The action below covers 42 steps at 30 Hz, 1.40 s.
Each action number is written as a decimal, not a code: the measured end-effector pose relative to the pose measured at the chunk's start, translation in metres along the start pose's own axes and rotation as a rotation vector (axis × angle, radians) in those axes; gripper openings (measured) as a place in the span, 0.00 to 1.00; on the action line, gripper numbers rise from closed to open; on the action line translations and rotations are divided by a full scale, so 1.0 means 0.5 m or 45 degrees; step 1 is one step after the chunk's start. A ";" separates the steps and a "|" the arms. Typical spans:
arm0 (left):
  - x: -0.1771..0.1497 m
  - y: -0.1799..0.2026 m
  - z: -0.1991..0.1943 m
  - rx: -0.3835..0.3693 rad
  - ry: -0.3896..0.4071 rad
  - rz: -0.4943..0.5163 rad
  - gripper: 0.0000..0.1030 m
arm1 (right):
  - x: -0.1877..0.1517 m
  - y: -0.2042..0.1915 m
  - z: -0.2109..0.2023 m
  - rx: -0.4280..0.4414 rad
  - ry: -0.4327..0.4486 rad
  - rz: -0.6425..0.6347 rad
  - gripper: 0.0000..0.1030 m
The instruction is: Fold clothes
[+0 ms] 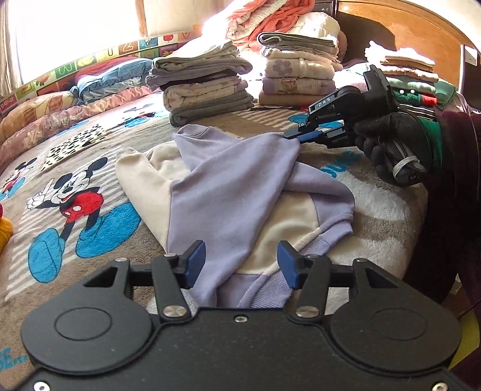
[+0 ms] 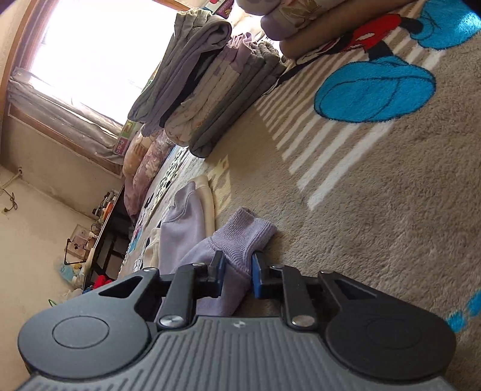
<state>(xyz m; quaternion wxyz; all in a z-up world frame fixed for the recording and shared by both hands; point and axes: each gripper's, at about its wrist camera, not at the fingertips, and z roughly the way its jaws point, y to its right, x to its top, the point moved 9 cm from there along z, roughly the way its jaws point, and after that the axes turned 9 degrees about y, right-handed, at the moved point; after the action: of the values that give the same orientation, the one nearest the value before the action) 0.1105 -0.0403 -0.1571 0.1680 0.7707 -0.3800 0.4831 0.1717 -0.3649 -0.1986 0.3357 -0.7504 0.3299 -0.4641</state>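
Observation:
A lilac and cream sweatshirt [image 1: 234,186] lies crumpled on the Mickey Mouse blanket [image 1: 75,210] that covers the bed. My left gripper [image 1: 242,261] hangs just over the garment's near hem, open, with cloth below the gap and its blue pads [image 1: 195,261] clear of it. A gloved hand [image 1: 390,144] holds my right gripper [image 1: 291,135] at the garment's far right corner, where one sleeve is pulled taut. In the right wrist view my right gripper [image 2: 237,270] is shut on the lilac ribbed cuff [image 2: 243,231] of that sleeve.
Stacks of folded clothes [image 1: 204,87] [image 1: 297,78] stand on the far side of the bed, with another pile [image 1: 412,78] at the right by the wooden headboard [image 1: 405,27]. Quilts and pillows [image 1: 60,102] line the window side. A desk [image 2: 108,240] stands beyond the bed.

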 end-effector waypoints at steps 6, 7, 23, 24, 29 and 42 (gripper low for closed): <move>-0.056 0.020 0.056 0.004 -0.211 0.088 0.53 | 0.024 -0.042 -0.004 0.051 0.027 -0.041 0.14; -0.070 0.025 0.063 0.008 -0.249 0.119 0.53 | 0.028 -0.049 -0.002 0.056 0.031 -0.052 0.14; -0.044 0.016 0.089 -0.036 -0.209 0.055 0.53 | 0.067 -0.165 0.021 0.062 -0.021 -0.165 0.13; -0.046 0.012 0.084 -0.034 -0.204 0.047 0.53 | 0.066 -0.177 0.024 0.061 -0.027 -0.178 0.13; -0.054 0.004 0.074 -0.040 -0.201 0.009 0.53 | 0.064 -0.242 0.055 0.067 -0.048 -0.241 0.13; -0.057 0.002 0.070 -0.141 -0.193 -0.087 0.53 | 0.016 -0.455 0.181 0.084 -0.100 -0.508 0.13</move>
<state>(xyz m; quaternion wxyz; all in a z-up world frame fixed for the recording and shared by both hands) 0.1241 -0.0508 -0.1986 0.1974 0.8072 -0.3912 0.3956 0.2994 -0.2265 -0.0417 0.2742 -0.8069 0.1460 -0.5025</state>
